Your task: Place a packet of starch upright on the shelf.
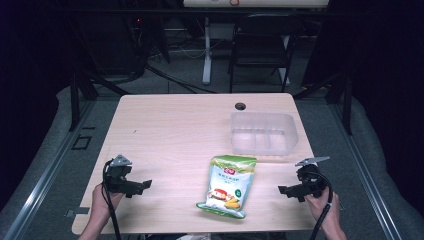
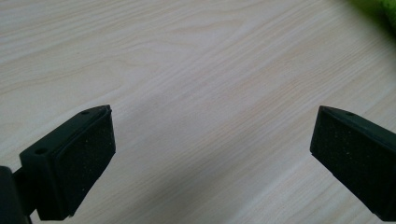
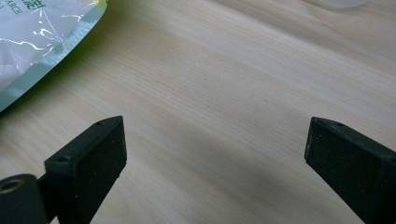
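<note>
A green and white snack bag (image 1: 228,186) lies flat near the front middle of the wooden table (image 1: 175,130). Its edge (image 3: 42,42) fills the top left corner of the right gripper view. My left gripper (image 1: 142,186) rests low at the front left, pointing toward the bag, open with bare wood between its pads (image 2: 81,163). My right gripper (image 1: 286,191) sits at the front right, also pointing at the bag. It is open, and nothing lies between its pads (image 3: 93,163).
A clear plastic compartment tray (image 1: 263,132) stands at the back right of the table, behind the bag. A cable hole (image 1: 240,106) sits near the far edge. A dark chair (image 1: 262,45) and desk legs stand beyond the table.
</note>
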